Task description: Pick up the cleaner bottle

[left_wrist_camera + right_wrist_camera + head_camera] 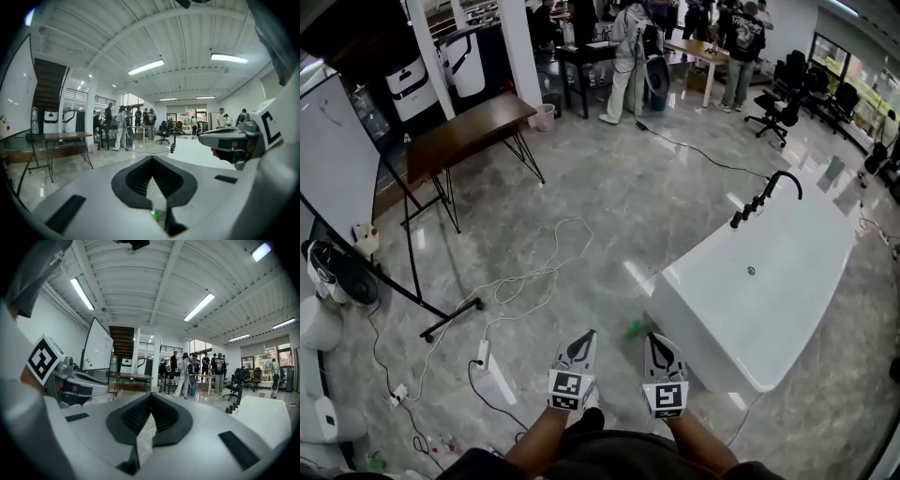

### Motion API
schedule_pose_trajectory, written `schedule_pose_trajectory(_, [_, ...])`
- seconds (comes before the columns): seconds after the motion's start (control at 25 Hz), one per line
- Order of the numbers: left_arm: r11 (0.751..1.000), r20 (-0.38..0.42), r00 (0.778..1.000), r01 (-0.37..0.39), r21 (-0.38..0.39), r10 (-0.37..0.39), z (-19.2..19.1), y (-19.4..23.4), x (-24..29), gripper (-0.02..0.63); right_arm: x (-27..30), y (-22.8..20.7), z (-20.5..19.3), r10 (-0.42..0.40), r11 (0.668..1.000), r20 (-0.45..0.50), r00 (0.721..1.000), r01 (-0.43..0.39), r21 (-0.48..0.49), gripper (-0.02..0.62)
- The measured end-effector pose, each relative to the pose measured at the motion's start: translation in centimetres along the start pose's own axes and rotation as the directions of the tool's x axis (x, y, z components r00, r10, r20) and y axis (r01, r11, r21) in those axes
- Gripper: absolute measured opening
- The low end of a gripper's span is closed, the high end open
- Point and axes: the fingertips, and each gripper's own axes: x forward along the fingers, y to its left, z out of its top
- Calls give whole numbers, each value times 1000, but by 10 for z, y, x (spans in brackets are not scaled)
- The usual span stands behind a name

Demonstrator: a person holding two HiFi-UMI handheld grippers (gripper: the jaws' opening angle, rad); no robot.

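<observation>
Head view is showing the small green cleaner bottle (635, 328) sitting on the floor by the bathtub's (787, 272) near corner, just ahead between my closed, empty left gripper (587, 334) and right gripper (653, 337), nearer the right.

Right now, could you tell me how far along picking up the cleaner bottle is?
Nothing looks done yet. The left tongs and right tongs are both shut and empty, held above the floor. A small green item, probably the cleaner bottle, sits on the floor beside the white bathtub. Opening, reaching down, gripping and lifting all remain.
</observation>
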Motion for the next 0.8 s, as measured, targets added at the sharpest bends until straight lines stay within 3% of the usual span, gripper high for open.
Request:
schedule_pose_trajectory(0.2, [995,-9,995,95,4,-95,10,36,35,6,43,-7,0,-67,998,-11,998,67,-1,17])
schedule_pose_trajectory(0.48, [974,-42,974,226,21,-225,8,39,80,6,50,-36,-14,-210,977,-76,975,212,14,17])
schedule_pose_trajectory(0.8, [972,-86,969,235,10,-233,1,20,121,6,60,-68,-22,-235,970,-106,966,240,42,17])
